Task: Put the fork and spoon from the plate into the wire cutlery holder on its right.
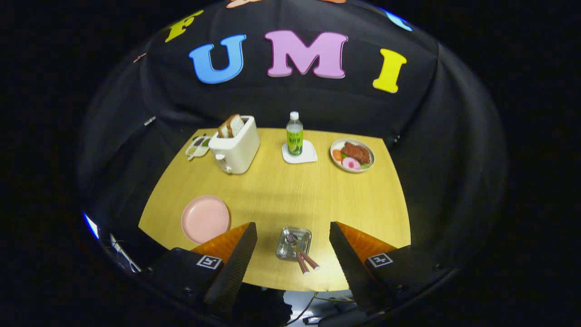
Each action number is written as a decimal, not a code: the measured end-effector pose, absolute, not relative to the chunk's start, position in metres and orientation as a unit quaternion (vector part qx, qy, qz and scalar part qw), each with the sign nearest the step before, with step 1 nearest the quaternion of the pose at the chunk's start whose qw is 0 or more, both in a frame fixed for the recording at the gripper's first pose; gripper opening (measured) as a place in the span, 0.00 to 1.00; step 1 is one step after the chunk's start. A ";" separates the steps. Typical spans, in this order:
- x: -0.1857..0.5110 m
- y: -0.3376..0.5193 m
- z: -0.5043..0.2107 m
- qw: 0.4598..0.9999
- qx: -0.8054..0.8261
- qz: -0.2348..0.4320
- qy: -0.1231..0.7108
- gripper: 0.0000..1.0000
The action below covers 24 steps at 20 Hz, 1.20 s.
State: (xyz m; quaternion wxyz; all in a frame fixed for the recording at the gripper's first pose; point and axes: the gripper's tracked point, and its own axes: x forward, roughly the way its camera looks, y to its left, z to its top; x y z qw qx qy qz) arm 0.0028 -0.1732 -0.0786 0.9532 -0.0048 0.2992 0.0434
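Gripper view: gripper (292, 236) fingers spread wide, holding nothing, hovering above the wooden table (281, 190). Wire cutlery holder (294, 243) sits between the fingers with two handles, probably the fork and spoon (305, 261), sticking out; pink plate (205, 219) lies bare to its left. Toaster (235, 144), bottle (294, 134) and food plate (352, 155) are well beyond.

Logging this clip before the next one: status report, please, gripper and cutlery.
Gripper open, holding nothing. Two utensils stand in wire cutlery holder, between the fingers. Pink plate bare. Nothing in the way.
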 end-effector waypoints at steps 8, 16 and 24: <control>0.000 -0.168 -0.024 0.988 -0.017 0.036 0.150 0.98; -0.018 -0.185 0.013 0.998 -0.008 0.052 0.046 0.97; -0.029 -0.196 -0.003 0.997 0.001 0.054 0.061 0.97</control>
